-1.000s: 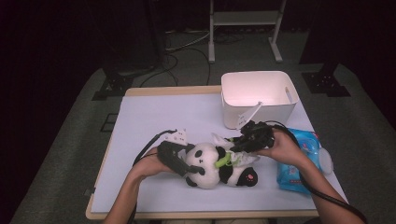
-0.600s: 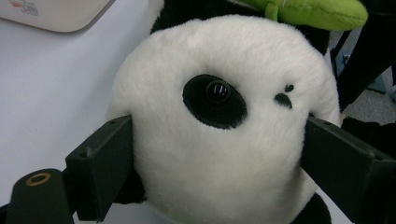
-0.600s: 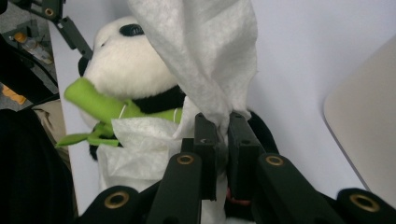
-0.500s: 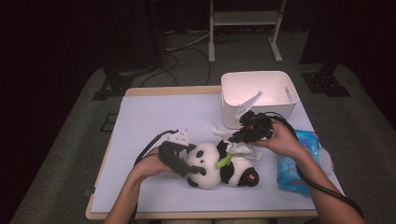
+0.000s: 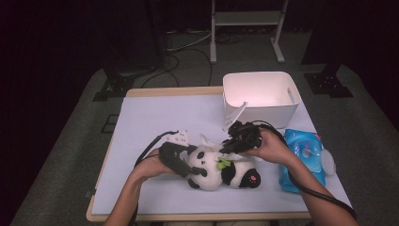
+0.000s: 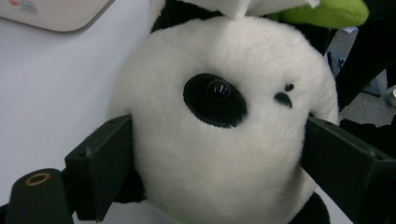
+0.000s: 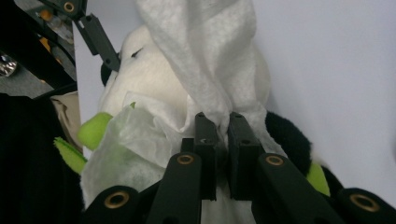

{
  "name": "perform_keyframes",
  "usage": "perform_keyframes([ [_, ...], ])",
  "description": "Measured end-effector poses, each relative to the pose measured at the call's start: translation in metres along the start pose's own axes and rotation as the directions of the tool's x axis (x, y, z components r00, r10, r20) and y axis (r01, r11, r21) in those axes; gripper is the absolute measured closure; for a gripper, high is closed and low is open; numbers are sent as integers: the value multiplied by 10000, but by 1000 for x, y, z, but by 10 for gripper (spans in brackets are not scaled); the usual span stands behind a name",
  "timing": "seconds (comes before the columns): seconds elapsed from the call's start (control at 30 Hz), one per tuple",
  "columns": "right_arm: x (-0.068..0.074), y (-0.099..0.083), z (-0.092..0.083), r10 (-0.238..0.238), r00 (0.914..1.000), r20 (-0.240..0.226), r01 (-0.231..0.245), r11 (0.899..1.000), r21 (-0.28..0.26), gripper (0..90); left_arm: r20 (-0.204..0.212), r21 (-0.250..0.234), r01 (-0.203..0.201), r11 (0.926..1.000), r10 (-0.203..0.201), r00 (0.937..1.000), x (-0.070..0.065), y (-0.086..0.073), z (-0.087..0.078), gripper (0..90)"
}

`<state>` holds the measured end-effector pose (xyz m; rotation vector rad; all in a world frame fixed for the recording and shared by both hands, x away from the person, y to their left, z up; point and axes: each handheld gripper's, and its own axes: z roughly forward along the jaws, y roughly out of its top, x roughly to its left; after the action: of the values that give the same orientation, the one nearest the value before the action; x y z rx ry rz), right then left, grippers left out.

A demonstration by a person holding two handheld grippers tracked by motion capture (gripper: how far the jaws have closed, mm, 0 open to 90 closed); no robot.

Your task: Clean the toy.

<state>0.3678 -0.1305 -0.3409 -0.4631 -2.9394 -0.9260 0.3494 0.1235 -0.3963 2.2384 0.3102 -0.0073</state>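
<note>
Panda lies on its side on the counter, lower middle of the high view. Long axis runs left-right, head to the left, feet to the right. L gripper squeezes the head. R gripper, above the belly, pinches a wipe.

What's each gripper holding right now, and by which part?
Left gripper clamps the panda toy by its head. Right gripper pinches a bunched fold of a white wipe.
</note>
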Motion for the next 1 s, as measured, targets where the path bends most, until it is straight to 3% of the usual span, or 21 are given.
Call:
perform_keyframes([
  [0.17,1,-11,-6,226,9996,-185,-231,9993,-293,833,23,-119,5,9999,-5,10000,-2,3,-2,102],
  [0.57,5,-28,-17,218,9997,-79,-223,9974,-692,833,32,-616,-11,9981,13,10000,-5,8,-14,102],
  [0.7,5,-32,-20,201,9998,29,-198,9975,-683,833,-190,-343,229,9991,-236,9995,-3,6,-16,82],
  [0.77,4,-37,-25,337,9994,54,-331,9964,-779,833,117,-337,523,9981,-519,9986,0,3,-12,82],
  [0.8,3,-38,-25,306,9995,30,-303,9961,-825,833,117,-337,523,9981,-519,9986,0,3,-12,83],
  [0.87,3,-39,-26,336,9994,33,-332,9958,-847,833,535,-345,477,9983,-458,9975,-1,4,-7,100],
  [1.0,4,-35,-26,395,9992,74,-388,9962,-781,827,531,-297,397,9988,-381,9979,-3,7,-5,160],
])
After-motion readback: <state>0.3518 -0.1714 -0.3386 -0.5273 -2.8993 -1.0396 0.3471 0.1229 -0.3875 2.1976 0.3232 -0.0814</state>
